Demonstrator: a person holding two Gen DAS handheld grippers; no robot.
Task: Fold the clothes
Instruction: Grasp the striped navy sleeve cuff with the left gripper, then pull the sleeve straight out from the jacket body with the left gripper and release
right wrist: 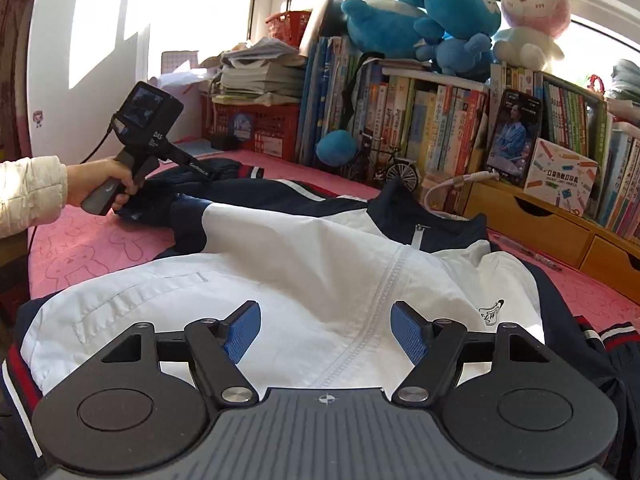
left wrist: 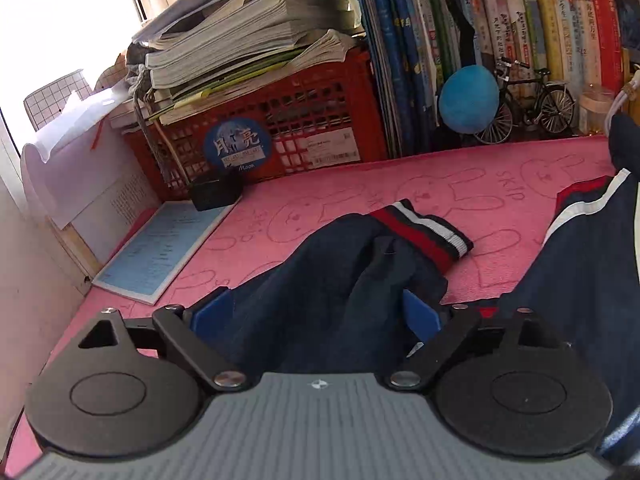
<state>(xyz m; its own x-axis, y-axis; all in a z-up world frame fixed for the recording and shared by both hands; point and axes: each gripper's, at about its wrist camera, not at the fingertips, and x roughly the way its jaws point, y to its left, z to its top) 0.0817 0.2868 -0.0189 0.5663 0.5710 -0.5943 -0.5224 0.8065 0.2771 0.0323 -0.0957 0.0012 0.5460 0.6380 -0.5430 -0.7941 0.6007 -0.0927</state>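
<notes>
A navy and white jacket [right wrist: 304, 256] lies spread front-up on the pink rabbit-print cloth [right wrist: 92, 248]. Its navy sleeve [left wrist: 340, 276] stretches away from me, ending in a red, white and navy striped cuff [left wrist: 428, 236]. My left gripper [left wrist: 314, 314] stands open with the sleeve bunched loosely between its blue pads [left wrist: 210, 312]. The right wrist view shows that gripper [right wrist: 210, 174] held by a hand [right wrist: 108, 184] over the sleeve at the far left. My right gripper [right wrist: 328, 332] hovers open just above the jacket's white front, nothing between its fingers [right wrist: 244, 330].
A red crate [left wrist: 304, 128] stacked with papers, a black box [left wrist: 214, 194] and a blue booklet [left wrist: 160, 248] sit at the back left. Behind stand books [right wrist: 432, 128], a blue plush ball [left wrist: 468, 100], a model bicycle [left wrist: 536, 100], plush toys [right wrist: 440, 12] and wooden drawers [right wrist: 532, 220].
</notes>
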